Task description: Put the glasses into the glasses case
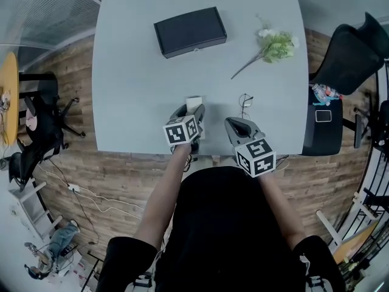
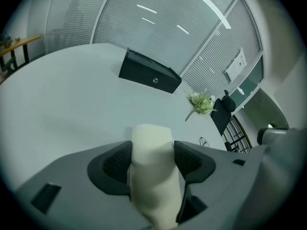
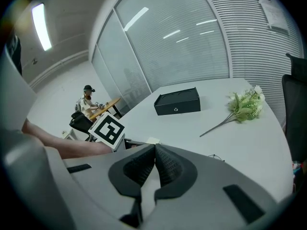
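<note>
Table (image 1: 134, 102) near edge: my left gripper (image 2: 152, 152) pinches a cream block (image 2: 152, 181), my right gripper (image 3: 154, 150) is closed tight and empty, glasses (image 1: 245, 102) just beyond it, glasses case (image 1: 189, 31) toward far edge.

Head view looks steeply down; both gripper views, low, share the black case (image 1: 189, 31).

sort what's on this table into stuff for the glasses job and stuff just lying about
For the job:
- thin wire-framed glasses
- black rectangular case, lid shut
- cream rounded object clamped in the left gripper; what it is isn't clear
- right gripper, shut and empty

Lying about:
- green-and-white flower sprig
- black office chair beside the pale grey table
</note>
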The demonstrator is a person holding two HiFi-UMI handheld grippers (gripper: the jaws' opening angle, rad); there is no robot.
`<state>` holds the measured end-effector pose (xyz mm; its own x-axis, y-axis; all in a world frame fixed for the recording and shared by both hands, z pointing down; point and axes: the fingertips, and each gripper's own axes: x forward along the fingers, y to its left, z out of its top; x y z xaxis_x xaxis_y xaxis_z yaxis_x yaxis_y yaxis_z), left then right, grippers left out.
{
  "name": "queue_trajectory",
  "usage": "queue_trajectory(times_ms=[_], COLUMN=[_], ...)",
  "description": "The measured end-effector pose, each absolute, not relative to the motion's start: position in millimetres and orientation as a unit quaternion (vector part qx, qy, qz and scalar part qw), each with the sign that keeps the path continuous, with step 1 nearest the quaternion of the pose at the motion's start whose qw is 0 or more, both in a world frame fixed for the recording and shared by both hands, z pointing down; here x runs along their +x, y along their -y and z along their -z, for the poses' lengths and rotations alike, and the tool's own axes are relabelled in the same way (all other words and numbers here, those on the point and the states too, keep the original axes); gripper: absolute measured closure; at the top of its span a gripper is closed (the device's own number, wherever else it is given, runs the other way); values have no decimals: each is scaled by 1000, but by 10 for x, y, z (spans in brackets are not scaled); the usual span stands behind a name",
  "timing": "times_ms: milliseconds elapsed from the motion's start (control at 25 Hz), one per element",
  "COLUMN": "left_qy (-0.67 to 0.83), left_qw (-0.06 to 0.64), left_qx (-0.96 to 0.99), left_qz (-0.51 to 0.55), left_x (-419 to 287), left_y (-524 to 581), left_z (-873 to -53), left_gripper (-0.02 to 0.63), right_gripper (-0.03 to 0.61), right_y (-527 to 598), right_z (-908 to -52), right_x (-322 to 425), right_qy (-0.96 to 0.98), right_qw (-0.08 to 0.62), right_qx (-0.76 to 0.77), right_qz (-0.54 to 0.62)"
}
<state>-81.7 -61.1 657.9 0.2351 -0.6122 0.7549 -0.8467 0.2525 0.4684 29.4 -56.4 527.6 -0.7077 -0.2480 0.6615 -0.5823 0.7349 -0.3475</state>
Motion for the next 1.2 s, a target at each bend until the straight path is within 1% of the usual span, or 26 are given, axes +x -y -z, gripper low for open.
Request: queue_trajectory(times_ms=[240, 440, 1200], left_qy=[577, 546, 524], left_qw=[530, 555, 562], left_qx=[616, 625, 638], left_qz=[-84, -62, -46], left_x=[-870, -901, -949], left_y=[617, 609, 584], left_z=[-6525, -6529, -6520], left_gripper=[321, 321, 321], right_gripper=[561, 561, 561], right_y=[443, 336, -74], right_z=[-5358, -5558, -6190], right_x=[76, -111, -485], right_qy=[879, 874, 838], right_qw=[305, 328, 396], right_qx=[239, 231, 241], right_qz=[-279, -276, -287])
